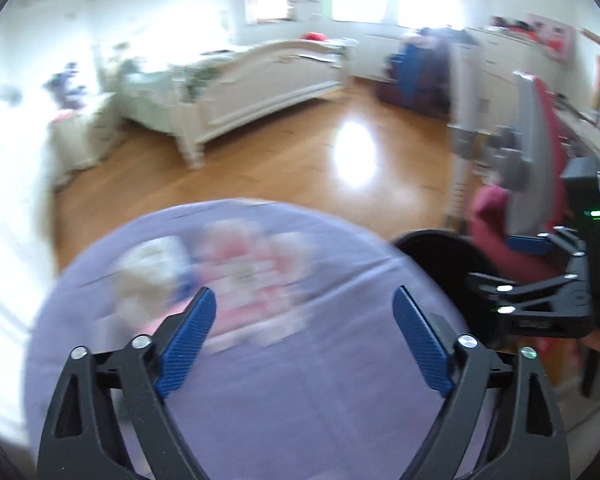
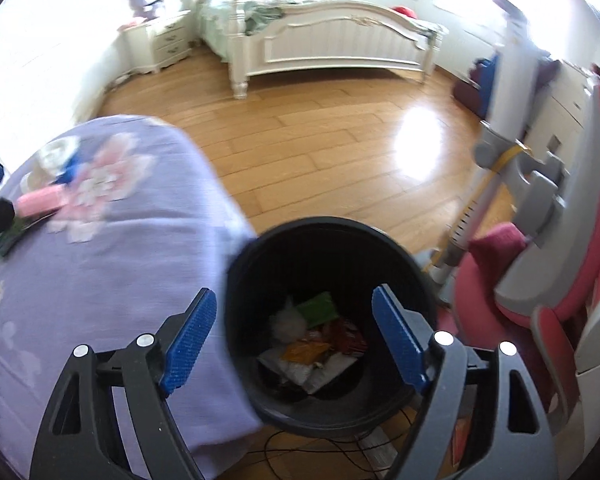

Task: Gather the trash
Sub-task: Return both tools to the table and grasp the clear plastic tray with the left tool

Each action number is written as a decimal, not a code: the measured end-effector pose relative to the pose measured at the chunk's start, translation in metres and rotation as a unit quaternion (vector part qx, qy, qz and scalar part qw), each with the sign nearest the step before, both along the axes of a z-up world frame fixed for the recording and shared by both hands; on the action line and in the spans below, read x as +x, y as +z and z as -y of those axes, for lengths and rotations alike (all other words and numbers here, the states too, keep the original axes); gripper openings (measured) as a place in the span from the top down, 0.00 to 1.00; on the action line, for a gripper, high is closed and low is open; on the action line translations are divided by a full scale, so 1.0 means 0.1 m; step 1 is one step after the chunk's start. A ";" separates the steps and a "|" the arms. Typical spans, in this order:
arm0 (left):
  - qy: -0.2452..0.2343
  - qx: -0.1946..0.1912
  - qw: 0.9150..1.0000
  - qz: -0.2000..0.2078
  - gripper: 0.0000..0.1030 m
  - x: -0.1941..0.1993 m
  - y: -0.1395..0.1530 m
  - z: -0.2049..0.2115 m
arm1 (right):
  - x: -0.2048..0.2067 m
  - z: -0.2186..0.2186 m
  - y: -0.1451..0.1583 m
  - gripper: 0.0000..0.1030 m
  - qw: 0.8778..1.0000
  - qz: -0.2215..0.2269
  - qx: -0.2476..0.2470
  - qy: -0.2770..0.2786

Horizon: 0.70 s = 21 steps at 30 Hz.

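Note:
A black trash bin stands on the floor beside a purple-clothed table; it holds several wrappers and crumpled paper. My right gripper is open and empty, right above the bin. On the table's far end lie a pink item, a crumpled white piece, a blue wrapper and a dark green packet. My left gripper is open and empty over the table; the trash ahead of it is blurred. The bin's rim shows at the right there.
A pink and grey chair stands right of the bin, with a white upright vacuum behind it. A white bed and nightstand stand across the wooden floor. Cables lie under the bin.

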<state>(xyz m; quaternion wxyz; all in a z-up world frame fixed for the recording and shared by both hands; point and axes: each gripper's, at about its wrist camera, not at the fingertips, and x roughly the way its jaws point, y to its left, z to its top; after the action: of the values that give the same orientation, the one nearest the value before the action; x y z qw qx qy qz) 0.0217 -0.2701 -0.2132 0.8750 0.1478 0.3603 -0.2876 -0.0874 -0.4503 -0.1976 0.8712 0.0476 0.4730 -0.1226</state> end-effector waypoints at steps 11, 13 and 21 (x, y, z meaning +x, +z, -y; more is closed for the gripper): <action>0.134 -0.029 0.991 -0.007 0.12 0.04 0.04 -1.74 | 0.33 -1.25 0.30 0.21 0.993 0.029 0.002 0.113; 0.138 -0.034 0.990 0.002 0.12 0.04 0.05 -1.85 | 0.38 -1.44 0.38 0.21 0.991 0.035 -0.001 0.128; 0.143 -0.036 0.989 0.006 0.12 0.12 0.01 -2.02 | 0.58 -1.89 0.51 0.21 0.984 0.037 -0.019 0.176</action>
<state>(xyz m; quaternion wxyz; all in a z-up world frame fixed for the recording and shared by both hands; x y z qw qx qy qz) 0.0336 -0.0681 -0.2120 0.9142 0.0648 0.3617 -0.1710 -0.0295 -0.2609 -0.1468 0.8968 -0.0481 0.4390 0.0258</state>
